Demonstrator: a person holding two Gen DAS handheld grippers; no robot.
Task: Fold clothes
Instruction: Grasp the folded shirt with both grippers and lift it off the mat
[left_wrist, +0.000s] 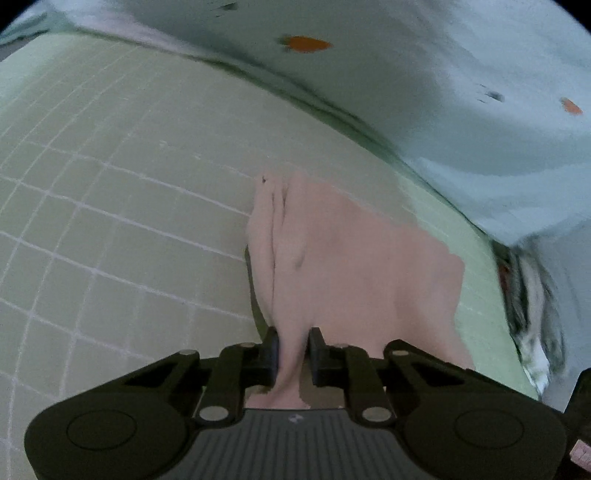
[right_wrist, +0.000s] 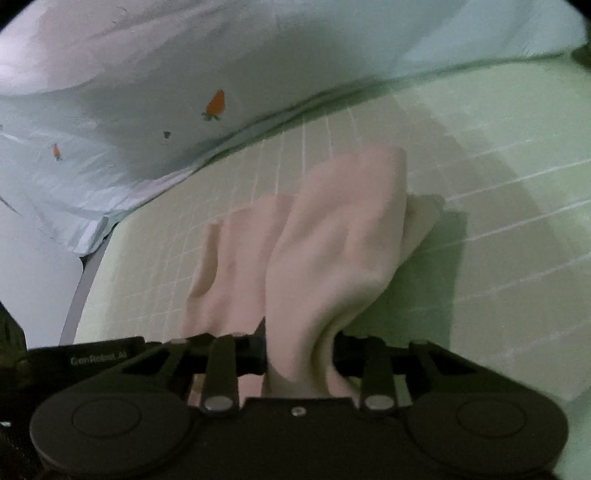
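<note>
A pale pink garment (left_wrist: 332, 251) hangs from both grippers above the green gridded mat (left_wrist: 110, 221). My left gripper (left_wrist: 293, 354) is shut on a bunched edge of the pink cloth, which runs forward from the jaws. In the right wrist view the same pink garment (right_wrist: 332, 240) drapes forward in folds over the green mat (right_wrist: 498, 221). My right gripper (right_wrist: 301, 354) is shut on a thick fold of it. The garment's far end touches the mat.
A light blue sheet with small orange carrot prints (left_wrist: 424, 92) lies bunched along the mat's far edge, also in the right wrist view (right_wrist: 147, 110). A crumpled grey and white cloth (left_wrist: 528, 295) lies at the mat's right edge. A grey rim (right_wrist: 79, 291) borders the mat.
</note>
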